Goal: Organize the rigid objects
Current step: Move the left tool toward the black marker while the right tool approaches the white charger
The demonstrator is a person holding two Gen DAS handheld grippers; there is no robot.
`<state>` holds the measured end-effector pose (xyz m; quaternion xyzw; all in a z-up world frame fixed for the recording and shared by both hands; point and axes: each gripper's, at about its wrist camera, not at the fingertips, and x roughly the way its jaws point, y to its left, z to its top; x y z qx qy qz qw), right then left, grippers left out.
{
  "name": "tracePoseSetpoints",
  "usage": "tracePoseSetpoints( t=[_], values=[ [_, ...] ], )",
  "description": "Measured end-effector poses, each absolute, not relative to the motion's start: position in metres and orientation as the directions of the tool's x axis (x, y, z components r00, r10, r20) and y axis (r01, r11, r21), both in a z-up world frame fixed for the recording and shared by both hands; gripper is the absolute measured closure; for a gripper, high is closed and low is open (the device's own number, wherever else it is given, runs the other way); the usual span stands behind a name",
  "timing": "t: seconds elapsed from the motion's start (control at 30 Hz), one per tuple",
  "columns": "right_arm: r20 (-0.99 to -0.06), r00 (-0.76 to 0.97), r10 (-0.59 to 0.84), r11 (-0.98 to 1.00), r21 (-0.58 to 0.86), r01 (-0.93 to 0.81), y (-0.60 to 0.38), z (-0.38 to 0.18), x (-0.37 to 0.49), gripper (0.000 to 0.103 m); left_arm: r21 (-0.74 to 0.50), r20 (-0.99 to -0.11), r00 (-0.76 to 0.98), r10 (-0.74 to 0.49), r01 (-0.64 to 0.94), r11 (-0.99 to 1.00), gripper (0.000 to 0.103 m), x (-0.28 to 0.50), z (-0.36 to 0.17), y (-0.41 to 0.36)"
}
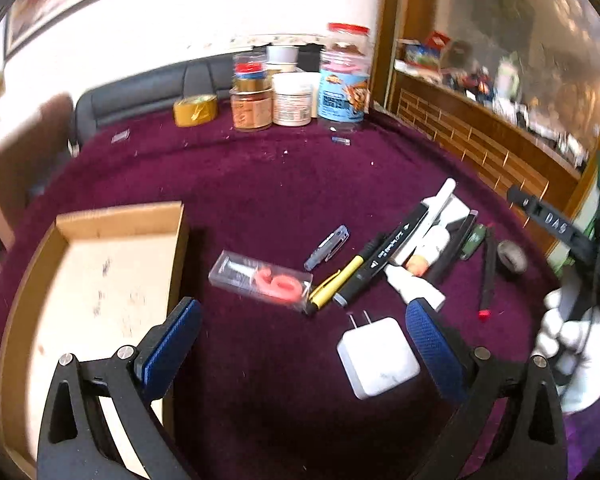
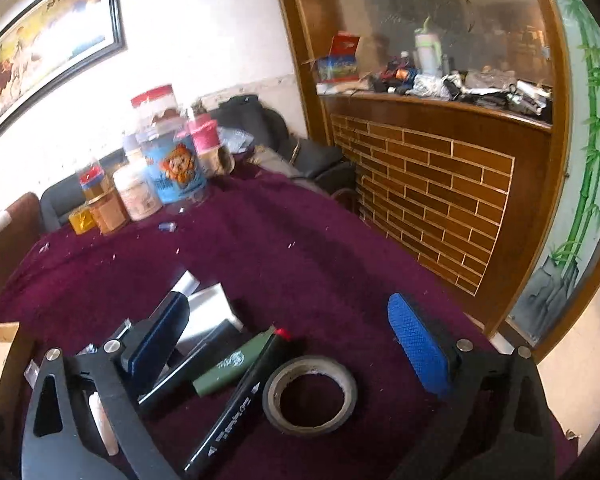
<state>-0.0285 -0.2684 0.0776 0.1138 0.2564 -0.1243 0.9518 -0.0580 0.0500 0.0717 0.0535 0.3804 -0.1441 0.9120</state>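
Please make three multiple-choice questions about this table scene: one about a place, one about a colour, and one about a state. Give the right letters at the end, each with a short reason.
1. Where is the cardboard box in the left wrist view?
A. To the left of the pens
B. Behind the jars
C. On top of the charger

2. What colour is the tablecloth?
A. Green
B. Dark purple-red
C. White

3. What state is the right gripper in?
A. Shut on the tape roll
B. Shut on a marker
C. Open, holding nothing

Answers:
1. A: the box lies at the left, while the yellow pen and the black marker lie to its right.
2. B: the cloth is dark purple-red across the whole table.
3. C: its blue pads stand wide apart, and the tape roll lies on the cloth between them, untouched.
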Motion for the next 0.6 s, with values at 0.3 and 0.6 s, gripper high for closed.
tracePoseSetpoints(
  t=[0.3, 0.6],
  values=[
    [-0.560, 0.812, -0.164, 0.937, 0.170, 0.307, -0.274, 0.070, -0.020, 0.003, 0.008, -0.803, 0.513, -0.303, 0.517, 0.856, 0.067, -0.015, 0.058, -0.022],
    [-0.596, 0.791, -0.140, 0.932, 0.191, 0.309, -0.278, 0.063, -0.013, 0.003, 0.035, -0.831, 0.451, -0.326, 0.627, 0.778, 0.067, 0.012, 0.051, -0.042]
  ],
)
